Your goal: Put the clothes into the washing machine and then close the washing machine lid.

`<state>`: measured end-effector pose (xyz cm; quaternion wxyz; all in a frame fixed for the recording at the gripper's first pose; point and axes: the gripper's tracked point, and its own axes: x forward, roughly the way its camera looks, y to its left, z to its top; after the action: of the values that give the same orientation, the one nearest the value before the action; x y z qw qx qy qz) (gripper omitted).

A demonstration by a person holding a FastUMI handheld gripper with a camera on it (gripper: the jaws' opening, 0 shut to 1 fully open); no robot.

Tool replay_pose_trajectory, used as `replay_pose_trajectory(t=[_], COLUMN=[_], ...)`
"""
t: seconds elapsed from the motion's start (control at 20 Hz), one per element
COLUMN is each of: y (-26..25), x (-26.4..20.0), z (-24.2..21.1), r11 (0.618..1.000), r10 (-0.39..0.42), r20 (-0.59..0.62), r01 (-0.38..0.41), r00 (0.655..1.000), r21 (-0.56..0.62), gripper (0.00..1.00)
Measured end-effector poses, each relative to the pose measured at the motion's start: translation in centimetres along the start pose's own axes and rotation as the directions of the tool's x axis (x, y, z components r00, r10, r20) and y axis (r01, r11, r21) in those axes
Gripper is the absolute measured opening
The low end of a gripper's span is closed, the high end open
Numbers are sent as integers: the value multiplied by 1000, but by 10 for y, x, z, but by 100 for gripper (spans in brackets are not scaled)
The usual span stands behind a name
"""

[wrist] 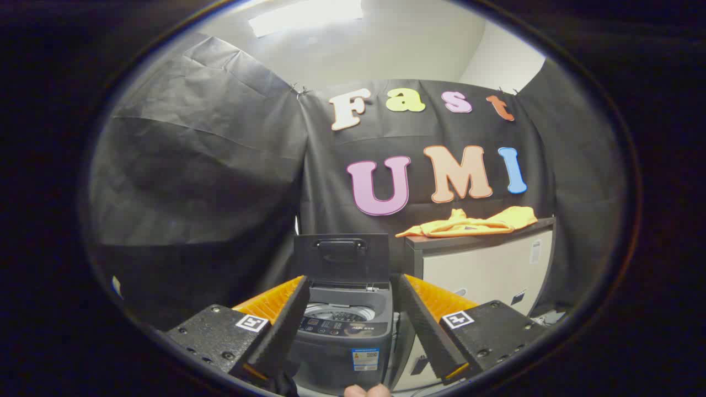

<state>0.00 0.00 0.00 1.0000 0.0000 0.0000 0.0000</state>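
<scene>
The cabinet (485, 270) stands beyond my fingers, just beside the washing machine (345, 331) on its right. The washing machine is a small grey top-loader seen between my fingers, lid (342, 258) raised upright at the back, drum mouth (337, 313) exposed and, as far as I can see, holding nothing. The clothes (469, 223), an orange garment, lie crumpled flat on the cabinet top, well apart from the drum and above it. My gripper (347, 325) is spread wide and holds nothing; both fingers frame the machine. I judge the garment light, limp and non-fragile; it will sag and trail once lifted. The best hold is a raised fold near its middle hump, pinching several layers. The lid looks rigid and hinged; its handle (342, 243) is the place to push.
</scene>
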Motion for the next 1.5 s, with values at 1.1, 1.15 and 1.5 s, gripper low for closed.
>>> replay_pose_trajectory(t=[1.1, 1.15, 1.5], y=[-6, -6, -10], x=[-1, 0, 1], z=[-2, -3, -4], r11=[1000, 1000, 1000], r10=[-14, -14, -26], r20=[-8, -9, -21], r01=[14, 14, 26], r00=[1000, 1000, 999], r21=[-4, -6, -16], gripper=[99, 98, 98])
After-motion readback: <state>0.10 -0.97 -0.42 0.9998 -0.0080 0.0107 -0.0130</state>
